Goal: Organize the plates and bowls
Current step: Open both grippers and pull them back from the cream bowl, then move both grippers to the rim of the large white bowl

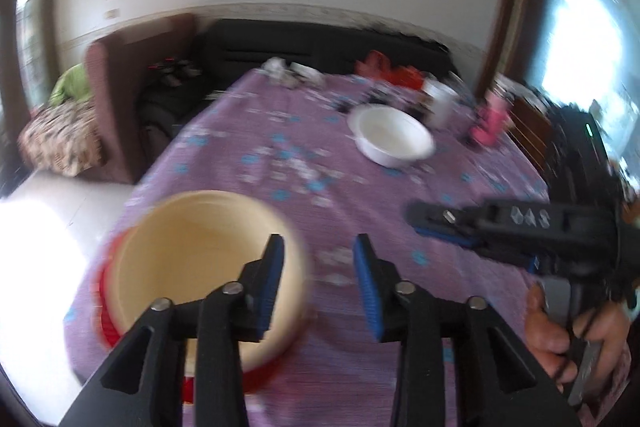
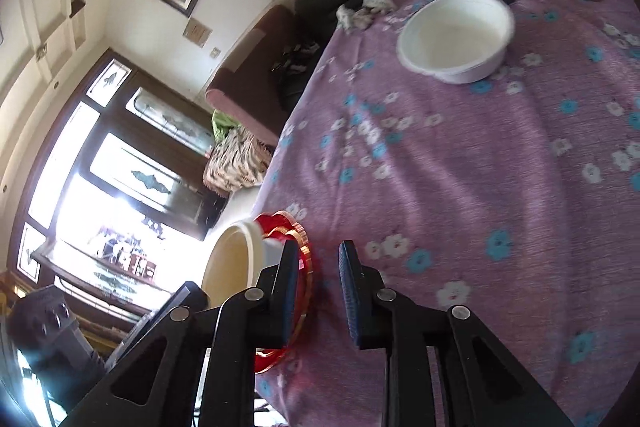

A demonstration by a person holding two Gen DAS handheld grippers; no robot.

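Note:
A cream bowl (image 1: 192, 259) stands on a red plate (image 1: 105, 291) near the left edge of the table, which is covered in a purple flowered cloth (image 1: 280, 167). My left gripper (image 1: 320, 281) is open just right of that bowl; its left finger overlaps the bowl's rim in the picture and only cloth shows between the pads. A white bowl (image 1: 390, 141) sits farther back. My right gripper (image 1: 424, 221) comes in from the right, held by a hand (image 1: 560, 327). In the right wrist view the right gripper (image 2: 319, 291) is narrowly open and holds nothing, beside the red plate (image 2: 306, 251) and the cream bowl (image 2: 230, 267); the white bowl (image 2: 456, 39) lies ahead.
At the table's far end stand a white tub (image 1: 440, 99), a pink object (image 1: 490, 123) and a red bag (image 1: 384, 67). A brown armchair (image 1: 120, 87) and a black sofa (image 1: 320, 39) lie beyond. The red plate sits close to the table's edge (image 2: 272, 187).

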